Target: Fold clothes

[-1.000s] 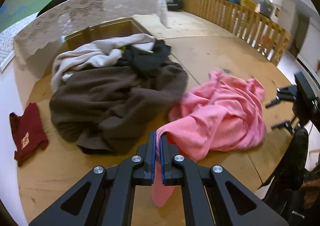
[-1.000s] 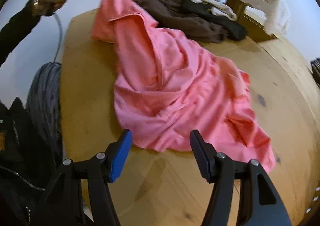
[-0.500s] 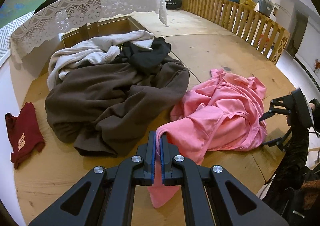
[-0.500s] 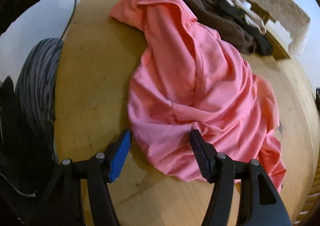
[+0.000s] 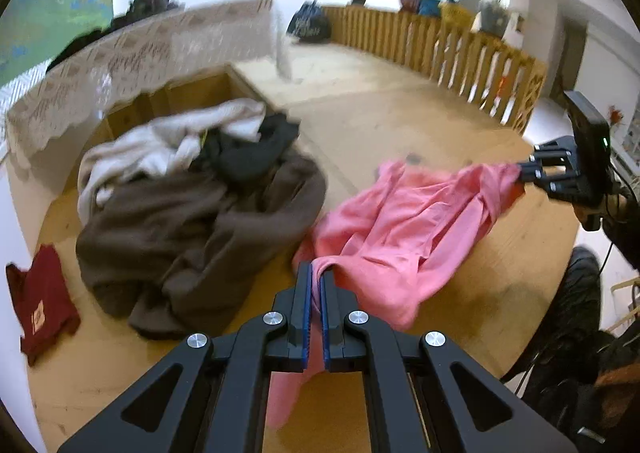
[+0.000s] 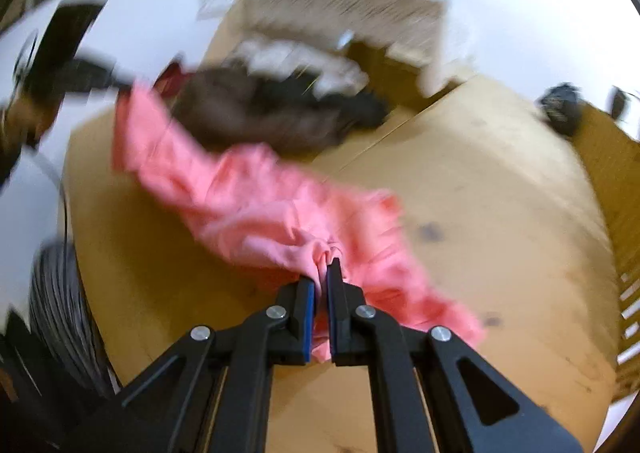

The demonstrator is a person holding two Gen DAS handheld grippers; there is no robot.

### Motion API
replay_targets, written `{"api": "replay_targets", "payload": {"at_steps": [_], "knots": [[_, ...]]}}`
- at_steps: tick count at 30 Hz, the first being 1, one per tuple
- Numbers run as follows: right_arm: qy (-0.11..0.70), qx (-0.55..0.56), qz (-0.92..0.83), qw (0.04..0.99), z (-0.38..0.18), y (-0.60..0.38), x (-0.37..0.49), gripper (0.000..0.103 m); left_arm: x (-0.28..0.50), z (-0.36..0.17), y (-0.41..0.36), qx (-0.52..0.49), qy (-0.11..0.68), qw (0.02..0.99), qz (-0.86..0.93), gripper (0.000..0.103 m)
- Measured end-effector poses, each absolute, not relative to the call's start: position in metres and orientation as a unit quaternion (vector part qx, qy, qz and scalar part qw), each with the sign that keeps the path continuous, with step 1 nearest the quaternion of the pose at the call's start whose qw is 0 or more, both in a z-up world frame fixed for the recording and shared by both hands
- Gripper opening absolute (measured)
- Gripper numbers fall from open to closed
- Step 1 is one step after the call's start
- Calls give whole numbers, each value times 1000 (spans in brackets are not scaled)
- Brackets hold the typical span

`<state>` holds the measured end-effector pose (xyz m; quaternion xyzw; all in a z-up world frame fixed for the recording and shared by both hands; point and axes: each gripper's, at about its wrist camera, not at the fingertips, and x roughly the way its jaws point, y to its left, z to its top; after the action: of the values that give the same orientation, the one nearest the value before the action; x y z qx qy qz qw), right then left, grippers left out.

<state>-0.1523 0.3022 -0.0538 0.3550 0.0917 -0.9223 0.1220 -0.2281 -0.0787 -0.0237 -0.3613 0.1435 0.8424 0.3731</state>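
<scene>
The left gripper (image 5: pixel 316 285) is clenched on one bunched end of the pink garment (image 5: pixel 404 229); the right gripper (image 6: pixel 322 285) pinches another, so the cloth stretches between them above the wooden table (image 5: pixel 400 113), seemingly to open it out; the heaped clothes (image 5: pixel 192 205) lie just beside.

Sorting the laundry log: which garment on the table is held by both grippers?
The pink garment: left gripper and right gripper both pinch it; others lie untouched.
</scene>
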Motion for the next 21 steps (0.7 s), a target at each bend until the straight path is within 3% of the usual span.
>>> {"api": "replay_targets", "payload": {"at_steps": [6, 21], "knots": [[76, 248, -965, 45, 52, 334, -109, 5, -212, 48, -57, -280, 160, 386, 864, 3], [132, 48, -980, -143, 320, 369, 5, 5, -148, 314, -15, -41, 156, 410, 898, 3]]}}
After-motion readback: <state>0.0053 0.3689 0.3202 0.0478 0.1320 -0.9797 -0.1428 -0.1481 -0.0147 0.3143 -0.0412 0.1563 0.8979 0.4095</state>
